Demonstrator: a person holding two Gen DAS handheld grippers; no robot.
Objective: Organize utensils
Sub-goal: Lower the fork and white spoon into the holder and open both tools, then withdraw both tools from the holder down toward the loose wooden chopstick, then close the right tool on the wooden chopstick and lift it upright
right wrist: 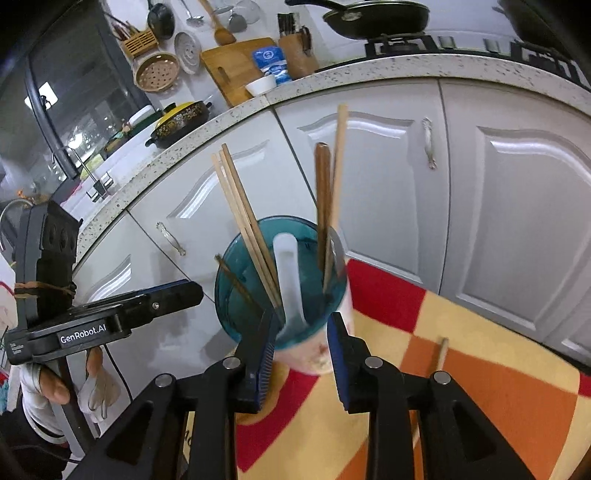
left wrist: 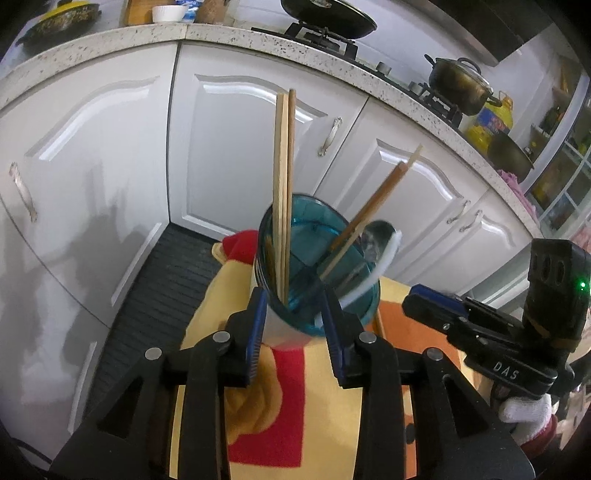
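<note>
A teal-rimmed cup (left wrist: 317, 258) stands on a yellow, red and orange cloth (left wrist: 325, 398). It holds several wooden chopsticks (left wrist: 282, 192), a dark-handled utensil (right wrist: 322, 206) and a white spoon (right wrist: 290, 273). My left gripper (left wrist: 295, 325) is open, its jaws either side of the cup's near wall. My right gripper (right wrist: 303, 343) is open too, its jaws flanking the cup (right wrist: 280, 280) from the other side. Each gripper shows in the other's view: the right gripper (left wrist: 432, 306), the left gripper (right wrist: 177, 291). One loose chopstick (right wrist: 441, 354) lies on the cloth (right wrist: 461, 406).
White cabinet doors (left wrist: 236, 147) stand close behind the cup under a speckled counter (left wrist: 258, 37). On it are a black pan (left wrist: 328, 18), a pot (left wrist: 461, 81), a yellow dish (right wrist: 181, 118) and a cutting board (right wrist: 236, 66). A dark floor mat (left wrist: 162, 288) lies left.
</note>
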